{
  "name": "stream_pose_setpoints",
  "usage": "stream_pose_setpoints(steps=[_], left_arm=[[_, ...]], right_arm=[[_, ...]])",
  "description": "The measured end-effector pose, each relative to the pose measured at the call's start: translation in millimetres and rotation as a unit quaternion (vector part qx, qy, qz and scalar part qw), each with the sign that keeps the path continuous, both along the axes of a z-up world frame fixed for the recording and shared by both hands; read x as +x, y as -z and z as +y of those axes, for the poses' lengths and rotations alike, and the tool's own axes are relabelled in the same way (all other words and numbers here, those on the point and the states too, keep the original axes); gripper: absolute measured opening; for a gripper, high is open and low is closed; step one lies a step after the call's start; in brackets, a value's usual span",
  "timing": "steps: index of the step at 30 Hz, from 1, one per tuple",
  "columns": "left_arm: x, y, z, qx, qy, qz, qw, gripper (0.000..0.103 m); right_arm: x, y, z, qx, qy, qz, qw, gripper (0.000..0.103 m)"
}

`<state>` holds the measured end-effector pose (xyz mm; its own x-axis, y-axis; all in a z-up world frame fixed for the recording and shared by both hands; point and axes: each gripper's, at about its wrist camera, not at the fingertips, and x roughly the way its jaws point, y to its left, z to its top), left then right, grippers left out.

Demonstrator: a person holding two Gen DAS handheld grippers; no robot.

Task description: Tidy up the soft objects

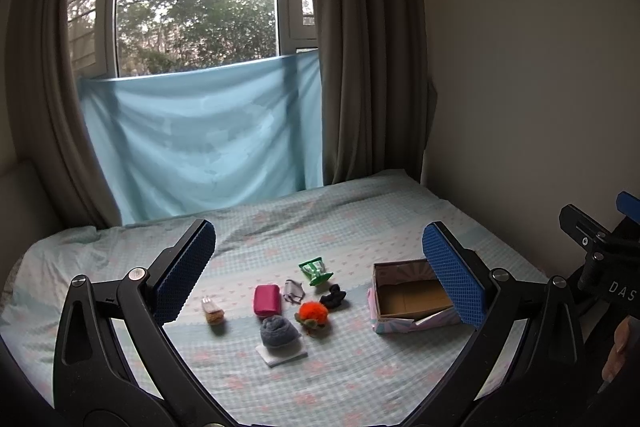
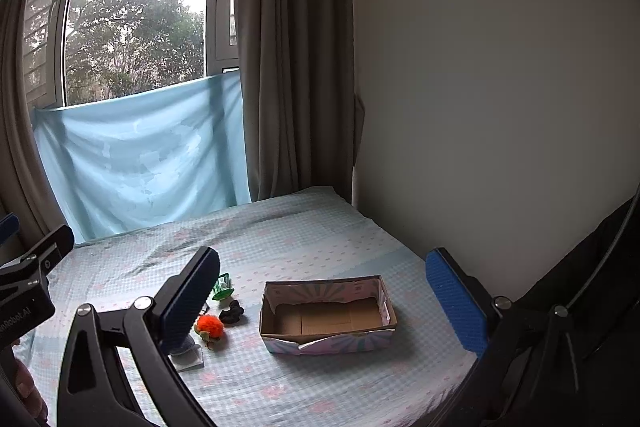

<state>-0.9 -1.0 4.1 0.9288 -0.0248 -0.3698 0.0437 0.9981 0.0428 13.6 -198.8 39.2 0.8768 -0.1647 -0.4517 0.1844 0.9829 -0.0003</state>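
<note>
While both grippers, left and right, are hovering wide apart and empty above the bed, I am judging the orange pompom, near the empty box, best pinched gently at mid-height.

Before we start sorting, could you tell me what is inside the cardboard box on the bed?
The cardboard box shows only its bare brown floor; nothing lies inside. In the right wrist view, its near wall hides a thin strip of floor.
</note>
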Motion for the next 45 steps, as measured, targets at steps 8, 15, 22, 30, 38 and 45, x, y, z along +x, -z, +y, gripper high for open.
stream_pose_setpoints(steps=[8,15,22,30,38,45], left_arm=[[1,-3,3,-0.004,0.002,0.002,1.0000,0.103],[3,-2,2,-0.005,0.003,0.005,1.0000,0.103],[3,-1,2,-0.005,0.002,0.007,1.0000,0.103],[4,-2,5,-0.007,0.002,0.008,0.9999,0.103],[6,-2,5,-0.006,0.002,0.007,1.0000,0.102],[8,-1,4,-0.010,0.007,0.006,0.9999,0.103]], right_arm=[[-2,4,3,-0.001,0.002,-0.001,1.000,0.103],[-1,6,3,0.007,0.001,0.003,1.000,0.103],[0,6,5,0.005,0.000,0.004,1.000,0.103],[-3,7,10,0.000,0.001,0.002,1.000,0.103],[-2,6,15,-0.002,0.003,-0.001,1.000,0.103],[-1,4,13,-0.001,0.002,-0.003,1.000,0.103]])
